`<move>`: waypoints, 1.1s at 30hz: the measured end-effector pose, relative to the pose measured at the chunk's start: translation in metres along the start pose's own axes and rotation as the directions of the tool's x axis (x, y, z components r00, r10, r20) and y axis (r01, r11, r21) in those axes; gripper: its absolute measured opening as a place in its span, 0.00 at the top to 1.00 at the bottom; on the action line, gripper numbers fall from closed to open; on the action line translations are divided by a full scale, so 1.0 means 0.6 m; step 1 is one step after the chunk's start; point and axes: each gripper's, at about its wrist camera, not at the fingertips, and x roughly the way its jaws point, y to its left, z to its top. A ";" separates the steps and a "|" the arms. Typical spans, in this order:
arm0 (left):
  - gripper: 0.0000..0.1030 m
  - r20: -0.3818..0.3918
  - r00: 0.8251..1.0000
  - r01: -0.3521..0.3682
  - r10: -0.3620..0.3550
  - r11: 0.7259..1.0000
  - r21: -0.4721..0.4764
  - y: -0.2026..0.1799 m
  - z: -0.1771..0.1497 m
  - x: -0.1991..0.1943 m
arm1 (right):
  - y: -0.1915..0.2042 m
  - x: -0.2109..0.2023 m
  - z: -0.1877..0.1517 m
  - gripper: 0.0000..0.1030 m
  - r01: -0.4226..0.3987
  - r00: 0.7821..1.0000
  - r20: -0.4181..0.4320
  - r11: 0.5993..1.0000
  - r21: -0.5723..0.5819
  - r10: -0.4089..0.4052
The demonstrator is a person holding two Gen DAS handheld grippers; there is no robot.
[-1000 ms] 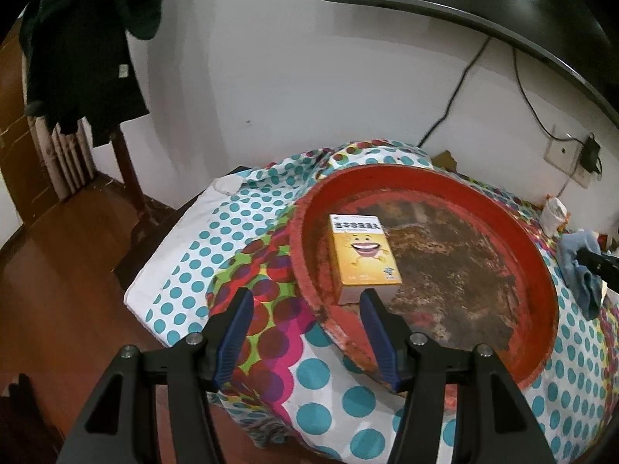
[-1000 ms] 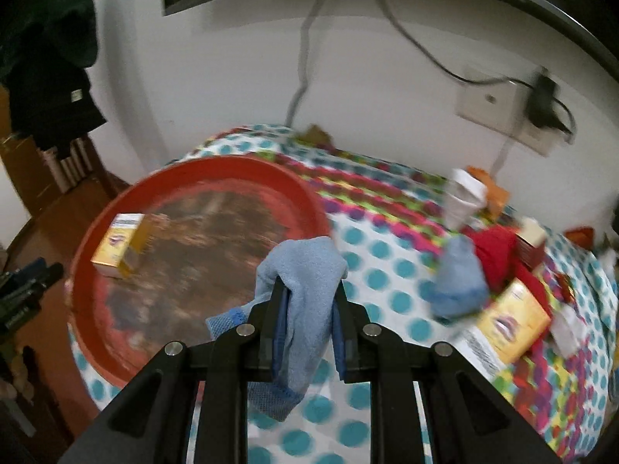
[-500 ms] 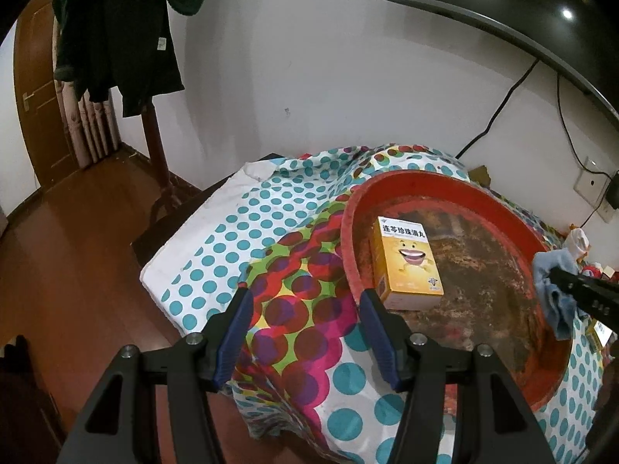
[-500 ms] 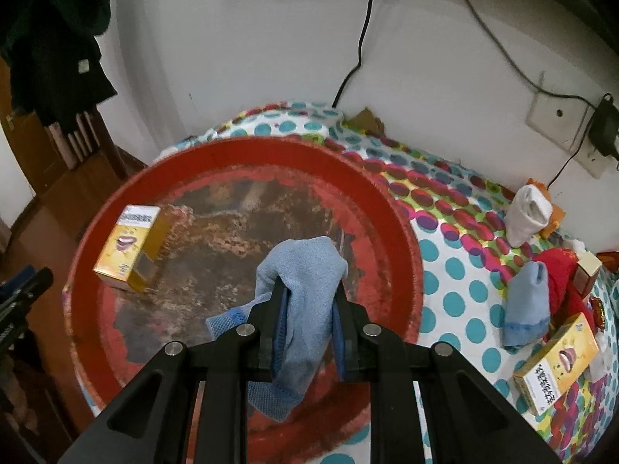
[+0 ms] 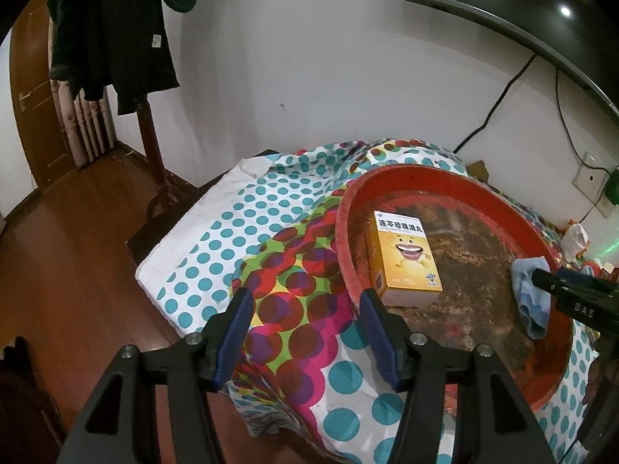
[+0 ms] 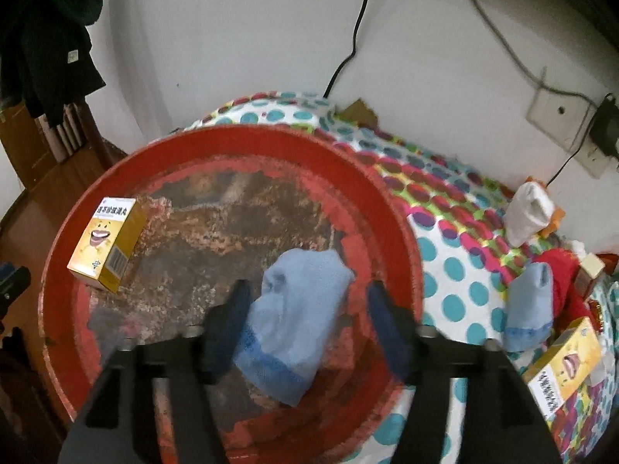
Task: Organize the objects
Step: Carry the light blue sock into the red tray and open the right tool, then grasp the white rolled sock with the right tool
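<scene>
A round red tray (image 6: pixel 390 208) with a worn brown floor sits on the polka-dot cloth; it also shows in the left wrist view (image 5: pixel 344 232). A yellow box (image 6: pixel 102 243) lies at the tray's left side, seen too in the left wrist view (image 5: pixel 404 257). A light blue sock (image 6: pixel 298 309) lies in the tray between the fingers of my right gripper (image 6: pixel 305 324), which is open. In the left wrist view the sock (image 5: pixel 530 297) is at the right by the right gripper. My left gripper (image 5: pixel 305 332) is open and empty over the cloth, just left of the tray.
On the cloth right of the tray lie a second blue sock (image 6: pixel 528 305), a red cloth (image 6: pixel 561 266), a white sock (image 6: pixel 528 212) and another yellow box (image 6: pixel 565 365). Cables and a wall socket (image 6: pixel 561 120) are behind. Dark clothes (image 5: pixel 112 27) hang on a stand at left.
My right gripper has opened and let go of the blue sock, which now lies in the tray. My left gripper has drifted left, away from the tray and the yellow box.
</scene>
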 end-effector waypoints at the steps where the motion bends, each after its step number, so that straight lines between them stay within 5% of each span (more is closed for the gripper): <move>1: 0.43 0.000 1.000 -0.002 0.002 1.000 -0.001 -0.001 0.000 0.000 | -0.001 -0.006 -0.001 0.38 0.002 1.000 0.009 1.000 -0.004 -0.002; 8: 0.43 0.021 1.000 0.011 -0.012 1.000 0.024 -0.009 0.000 -0.008 | -0.040 -0.064 -0.018 0.37 -0.012 0.997 0.074 0.999 0.042 0.009; 14: 0.43 0.018 0.999 0.028 -0.029 0.998 0.057 -0.023 -0.003 -0.011 | -0.151 -0.116 -0.069 0.36 0.052 0.991 0.116 0.985 0.166 -0.072; 24: 0.43 0.048 0.998 0.026 -0.034 0.985 0.169 -0.063 -0.012 -0.023 | -0.430 -0.149 -0.167 0.36 0.275 0.948 0.024 0.855 0.439 -0.317; 33: 0.43 0.078 0.996 0.027 -0.048 0.970 0.243 -0.087 -0.024 -0.025 | -0.532 -0.101 -0.203 0.38 0.294 0.949 -0.052 0.809 0.509 -0.312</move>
